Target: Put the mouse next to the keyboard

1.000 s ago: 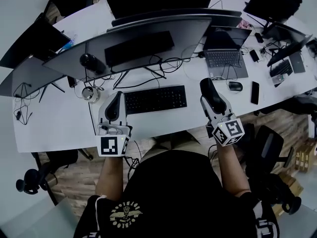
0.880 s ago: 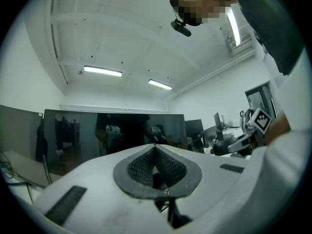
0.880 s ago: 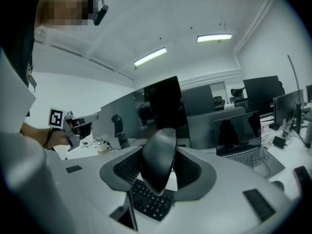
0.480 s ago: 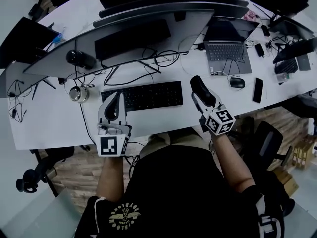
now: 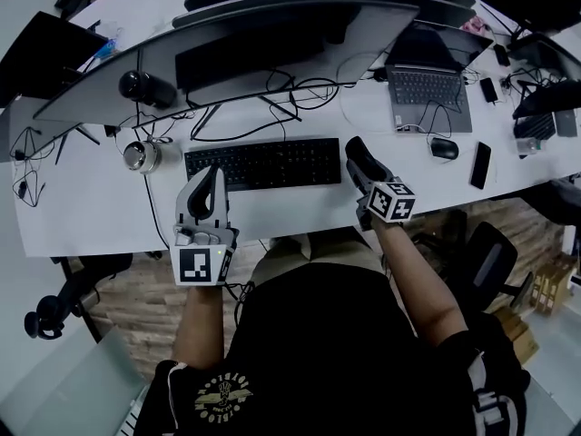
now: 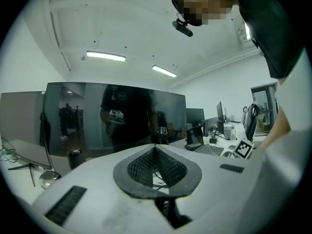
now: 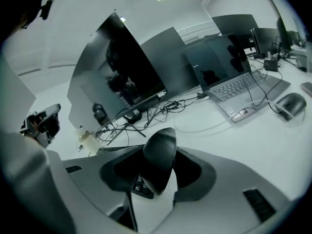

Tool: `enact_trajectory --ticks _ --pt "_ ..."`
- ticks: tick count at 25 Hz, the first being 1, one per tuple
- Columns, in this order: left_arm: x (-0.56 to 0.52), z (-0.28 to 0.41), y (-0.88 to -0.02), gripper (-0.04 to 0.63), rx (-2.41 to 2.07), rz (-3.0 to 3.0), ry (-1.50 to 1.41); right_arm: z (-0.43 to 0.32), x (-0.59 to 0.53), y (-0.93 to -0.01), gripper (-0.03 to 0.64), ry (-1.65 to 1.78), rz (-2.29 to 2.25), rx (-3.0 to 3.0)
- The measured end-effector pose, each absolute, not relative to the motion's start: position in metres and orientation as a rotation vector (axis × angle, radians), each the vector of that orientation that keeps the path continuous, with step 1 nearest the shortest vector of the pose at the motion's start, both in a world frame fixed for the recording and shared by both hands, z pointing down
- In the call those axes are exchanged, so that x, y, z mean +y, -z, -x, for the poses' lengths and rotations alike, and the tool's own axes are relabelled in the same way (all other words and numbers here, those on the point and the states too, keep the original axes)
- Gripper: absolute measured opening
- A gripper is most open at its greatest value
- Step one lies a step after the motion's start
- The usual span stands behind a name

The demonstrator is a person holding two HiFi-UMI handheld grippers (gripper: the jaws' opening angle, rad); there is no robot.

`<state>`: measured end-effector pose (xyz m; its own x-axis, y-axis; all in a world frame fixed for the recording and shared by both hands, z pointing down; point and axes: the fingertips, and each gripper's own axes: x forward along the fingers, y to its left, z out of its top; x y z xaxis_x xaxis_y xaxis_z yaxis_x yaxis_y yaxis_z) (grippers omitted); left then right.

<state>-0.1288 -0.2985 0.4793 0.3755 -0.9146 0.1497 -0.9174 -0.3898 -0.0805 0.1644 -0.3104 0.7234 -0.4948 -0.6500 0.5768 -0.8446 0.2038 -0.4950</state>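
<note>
One mouse (image 7: 158, 159) in right gripper (image 5: 359, 160), angled toward keyboard (image 5: 263, 163).

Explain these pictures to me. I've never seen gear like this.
No robot is involved: a person holds a two-jaw gripper in each hand. The head view looks down from a camera on the person's head. The other two views come from cameras riding on the grippers. The white desk carries a keyboard, monitors, a laptop and cables. The right gripper clamps a dark mouse beside the keyboard's right end. The left gripper is shut and empty.
</note>
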Motion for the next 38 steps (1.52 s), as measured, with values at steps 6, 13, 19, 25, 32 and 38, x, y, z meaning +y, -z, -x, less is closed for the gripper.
enact_trajectory --ticks 6,13,19,25,32,38 --pt "-0.286 0.144 -0.483 0.002 -1.749 -2.561 -0.289 -0.175 -0.304 -0.759 0.189 -1.352 -1.502 -2.091" --pt "-0.280 0.152 -0.480 0.002 -1.764 -2.560 -0.293 -0.175 -0.296 -0.775 0.239 -1.507 -1.509 -2.026" --pt "-0.277 0.157 -0.472 0.002 -1.776 -2.583 -0.279 -0.190 -0.291 -0.775 0.316 -1.197 -1.486 -2.025" --pt "-0.277 0.164 -0.457 0.002 -1.801 -2.607 -0.256 -0.199 -0.295 -0.746 0.316 -0.963 -1.510 -2.064" --pt "-0.269 0.166 -0.421 0.002 -1.804 -2.713 -0.087 -0.159 -0.301 -0.625 0.256 -0.499 -1.482 -2.337" --pt "-0.256 0.172 -0.406 0.002 -1.776 -2.783 -0.220 -0.127 -0.297 -0.519 0.113 -0.209 -1.514 -2.509"
